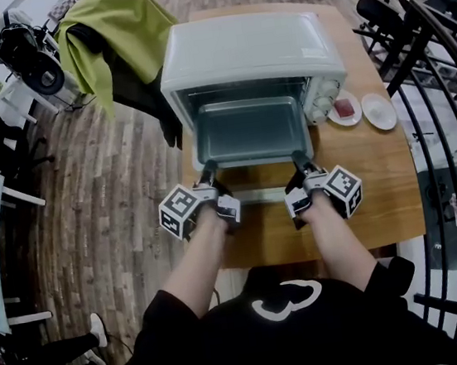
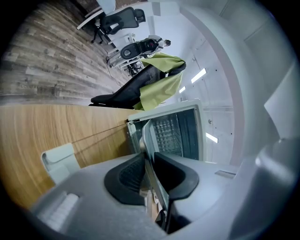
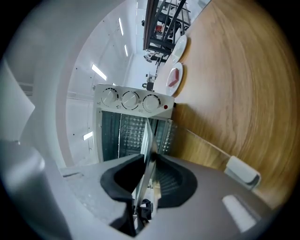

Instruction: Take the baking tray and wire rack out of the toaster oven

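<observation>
The left gripper (image 1: 208,172) and right gripper (image 1: 299,160) have their jaws clenched on the baking tray (image 1: 248,129) at 7 and 5 o'clock. The tray juts from the toaster oven (image 1: 248,45) on the wooden surface (image 1: 378,174).

Bright, even light — fisheye-warped edges
</observation>
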Tool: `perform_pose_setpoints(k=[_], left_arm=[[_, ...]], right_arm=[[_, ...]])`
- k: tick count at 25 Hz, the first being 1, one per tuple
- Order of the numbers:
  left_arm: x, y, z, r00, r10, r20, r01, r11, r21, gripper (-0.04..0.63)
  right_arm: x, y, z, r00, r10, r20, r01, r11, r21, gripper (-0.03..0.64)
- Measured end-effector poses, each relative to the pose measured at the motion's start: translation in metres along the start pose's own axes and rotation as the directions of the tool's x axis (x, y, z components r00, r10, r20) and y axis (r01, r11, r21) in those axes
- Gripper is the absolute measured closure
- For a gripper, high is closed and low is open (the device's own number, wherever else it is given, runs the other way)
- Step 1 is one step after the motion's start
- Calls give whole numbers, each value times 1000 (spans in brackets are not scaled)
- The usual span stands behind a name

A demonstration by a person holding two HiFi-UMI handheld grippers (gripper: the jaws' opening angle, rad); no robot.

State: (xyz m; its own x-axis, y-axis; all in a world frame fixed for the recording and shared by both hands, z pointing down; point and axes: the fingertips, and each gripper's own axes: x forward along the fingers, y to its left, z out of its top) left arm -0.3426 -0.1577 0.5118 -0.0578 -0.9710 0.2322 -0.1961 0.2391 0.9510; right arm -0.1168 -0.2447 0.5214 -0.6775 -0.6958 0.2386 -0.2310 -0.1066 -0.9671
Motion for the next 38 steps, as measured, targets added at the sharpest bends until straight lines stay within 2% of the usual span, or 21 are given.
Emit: perform_pose_setpoints(k=[7, 21, 25, 31, 38], left_arm=[[-27, 4, -12, 1000, 14, 14, -14, 1000, 8, 526], [-90, -25, -47, 999, -29, 22, 28, 997, 65, 526], [-110, -34, -77, 999, -39, 0, 39, 996, 74, 526], [-123, -51, -139, 995, -62, -78, 69, 994, 88, 526], [-124, -70, -223, 978, -78, -191, 99, 990, 102, 526]], right_arm=[[-24, -2, -7, 1000, 4, -7, -4, 1000, -14, 532], [-90, 16, -9, 997, 80, -9, -80, 996, -38, 534], [-127, 19, 2, 995, 101, 13, -100, 994, -49, 534], [-191, 11, 38, 991, 104, 82, -100, 993, -58, 534], [-264, -5, 93, 979, 90, 180, -82, 995, -52, 534]])
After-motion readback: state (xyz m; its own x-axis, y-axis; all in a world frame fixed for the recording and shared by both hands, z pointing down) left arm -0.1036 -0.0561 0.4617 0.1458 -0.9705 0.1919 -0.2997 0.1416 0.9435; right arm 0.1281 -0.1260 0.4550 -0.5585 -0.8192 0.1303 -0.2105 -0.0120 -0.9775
